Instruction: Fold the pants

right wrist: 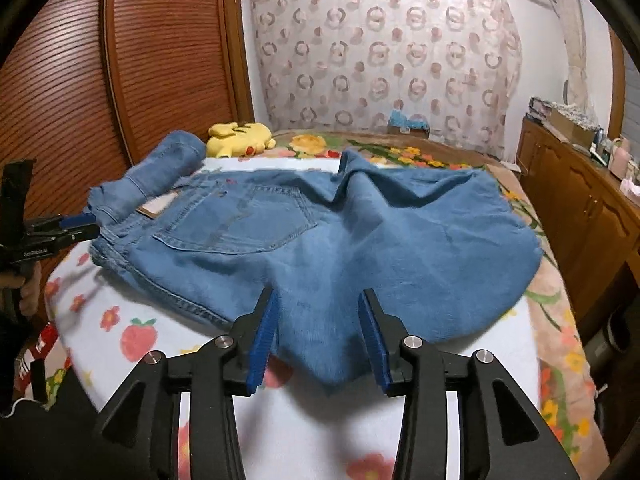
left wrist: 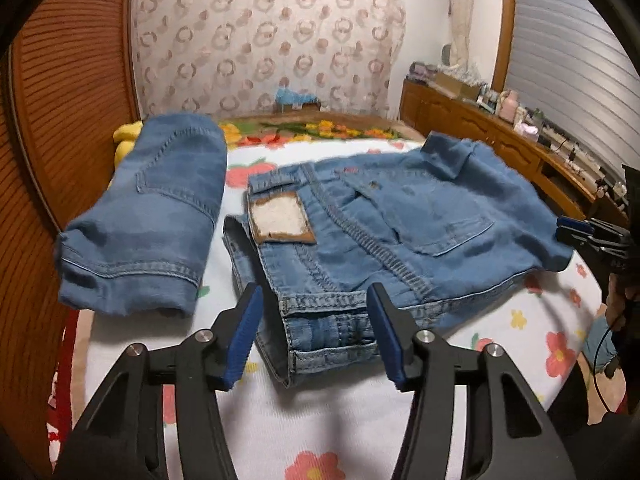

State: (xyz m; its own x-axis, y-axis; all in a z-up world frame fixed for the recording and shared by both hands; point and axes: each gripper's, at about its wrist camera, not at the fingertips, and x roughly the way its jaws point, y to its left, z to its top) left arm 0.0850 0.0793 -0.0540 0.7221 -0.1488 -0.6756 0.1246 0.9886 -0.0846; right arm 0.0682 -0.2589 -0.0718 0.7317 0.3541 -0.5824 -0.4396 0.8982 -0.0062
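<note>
On top of the flowered bedsheet (right wrist: 132,340), just in front of the already folded jeans (left wrist: 148,216) that are serving as the landmark, the pants (left wrist: 384,224) are lying flat, partly folded. Their waistband end with the leather patch (left wrist: 280,220) is pointing toward the folded jeans, and their long axis is running away from that pile, across the bed toward the wooden cabinets (right wrist: 580,208).

Both tools are standing with fingers spread, pinching nothing. The left gripper (left wrist: 316,332) is hovering at the waistband corner nearest the folded jeans, denim lying between its blue pads without being pressed. The right gripper (right wrist: 318,340) is sitting at the far end from that pile, a lobe of cloth drooping between its parted fingers.

Risk, as I judge it: the far upper edge is rucking up in a ridge, so any further fold could be trapping wrinkles. Layers near the waistband could also be slipping apart if only the top one is being pinched.
</note>
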